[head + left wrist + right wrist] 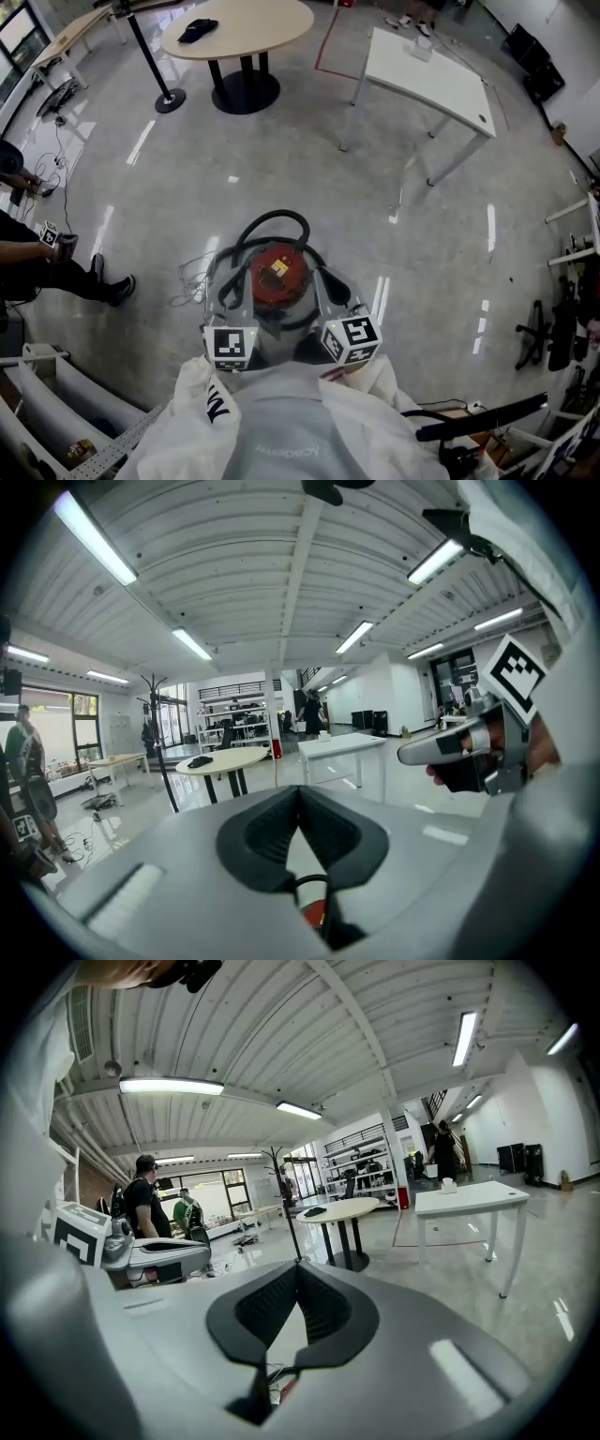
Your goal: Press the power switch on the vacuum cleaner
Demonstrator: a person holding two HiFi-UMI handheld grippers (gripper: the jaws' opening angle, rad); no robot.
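Both claws, the left claw [300, 794] and the right claw [295, 1269], are closed at the tips and empty, above the red-topped vacuum cleaner [278, 275] on the floor [309, 150], so the approach seems only started; next one tip should descend to the power switch, which I cannot locate.

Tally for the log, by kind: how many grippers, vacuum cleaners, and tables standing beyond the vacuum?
Grippers: 2 (left gripper, right gripper)
Vacuum cleaner: 1
Tables: 3 (round table, white table, long table far left)
Total: 6
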